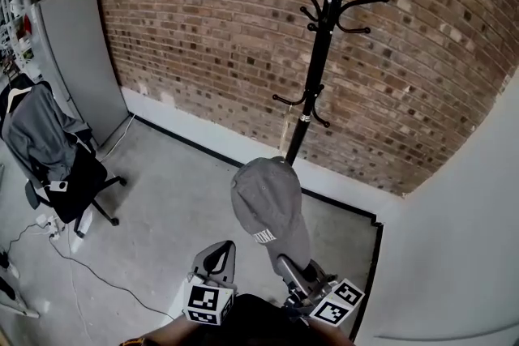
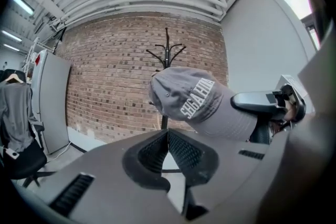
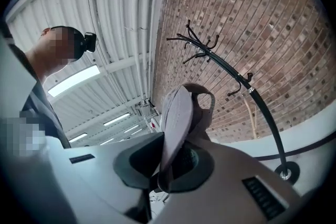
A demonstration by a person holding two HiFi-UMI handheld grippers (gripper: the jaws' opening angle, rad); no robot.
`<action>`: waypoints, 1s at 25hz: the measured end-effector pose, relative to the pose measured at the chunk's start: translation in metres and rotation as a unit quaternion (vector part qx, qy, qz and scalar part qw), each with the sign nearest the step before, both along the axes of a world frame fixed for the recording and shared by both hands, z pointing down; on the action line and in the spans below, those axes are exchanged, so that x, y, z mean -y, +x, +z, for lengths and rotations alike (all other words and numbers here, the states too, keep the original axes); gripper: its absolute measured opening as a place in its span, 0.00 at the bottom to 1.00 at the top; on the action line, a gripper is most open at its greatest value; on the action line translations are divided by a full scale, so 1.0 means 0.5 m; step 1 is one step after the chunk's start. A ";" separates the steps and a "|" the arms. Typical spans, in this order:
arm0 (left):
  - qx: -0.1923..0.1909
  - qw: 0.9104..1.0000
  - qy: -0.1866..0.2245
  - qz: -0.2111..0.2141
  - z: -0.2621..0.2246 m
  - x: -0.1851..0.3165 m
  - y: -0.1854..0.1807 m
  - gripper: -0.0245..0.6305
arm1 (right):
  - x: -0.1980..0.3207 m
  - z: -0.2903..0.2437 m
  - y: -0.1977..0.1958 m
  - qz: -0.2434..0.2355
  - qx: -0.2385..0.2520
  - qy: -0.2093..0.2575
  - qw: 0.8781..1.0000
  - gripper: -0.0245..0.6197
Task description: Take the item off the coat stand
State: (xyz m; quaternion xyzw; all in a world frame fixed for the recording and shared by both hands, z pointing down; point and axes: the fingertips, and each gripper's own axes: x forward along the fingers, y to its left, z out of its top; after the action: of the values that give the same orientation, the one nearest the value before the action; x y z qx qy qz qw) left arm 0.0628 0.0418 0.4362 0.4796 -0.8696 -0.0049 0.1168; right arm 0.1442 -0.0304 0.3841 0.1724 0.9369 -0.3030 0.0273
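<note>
A grey baseball cap with white lettering hangs off the stand, in the air in front of me. My right gripper is shut on the cap's brim, which stands edge-on between the dark pads. The black coat stand rises behind the cap against the brick wall, with bare hooks. My left gripper sits to the left of the cap, shut, its pads meeting with nothing between them. In the left gripper view the cap floats just above and beyond those jaws, with the right gripper behind it.
An office chair draped with a grey jacket stands at the left. A grey panel leans on the brick wall. Cables trail over the concrete floor. A white wall closes the right side.
</note>
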 end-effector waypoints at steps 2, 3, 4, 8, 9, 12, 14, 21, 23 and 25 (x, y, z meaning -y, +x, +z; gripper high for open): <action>0.001 1.000 -0.007 0.009 0.008 0.032 0.031 0.09 | 0.029 0.013 0.030 0.007 -0.004 -0.003 1.000 0.09; -0.004 1.000 -0.011 0.010 0.016 0.045 0.044 0.09 | 0.043 0.020 0.045 0.011 -0.007 -0.010 1.000 0.09; -0.007 1.000 -0.015 0.010 0.023 0.057 0.058 0.09 | 0.055 0.027 0.059 0.014 -0.009 -0.015 1.000 0.09; -0.010 0.999 -0.026 0.024 0.033 0.105 0.113 0.09 | 0.102 0.041 0.108 0.027 -0.013 -0.016 0.999 0.09; -0.010 0.999 -0.029 0.028 0.035 0.116 0.125 0.09 | 0.113 0.043 0.116 0.029 -0.013 -0.015 0.999 0.09; -0.011 0.999 -0.041 0.033 0.048 0.139 0.152 0.09 | 0.140 0.053 0.133 0.033 -0.016 -0.014 0.999 0.08; -0.014 0.998 -0.047 0.033 0.060 0.146 0.162 0.09 | 0.153 0.061 0.142 0.034 -0.016 -0.016 0.999 0.08; -0.012 0.998 -0.055 0.032 0.064 0.141 0.179 0.09 | 0.160 0.066 0.156 0.041 -0.015 -0.022 0.999 0.08; -0.013 0.998 -0.056 0.033 0.068 0.134 0.179 0.09 | 0.154 0.065 0.155 0.042 -0.014 -0.022 0.999 0.08; -0.014 0.998 -0.053 0.036 0.065 0.131 0.178 0.09 | 0.147 0.062 0.154 0.043 -0.013 -0.021 0.999 0.09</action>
State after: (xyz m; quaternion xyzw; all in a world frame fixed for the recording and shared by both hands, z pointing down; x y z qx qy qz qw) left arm 0.1517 -0.0236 0.4686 0.5037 -0.8492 0.0388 0.1540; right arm 0.2209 -0.1040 0.4150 0.1277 0.9371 -0.3234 0.0316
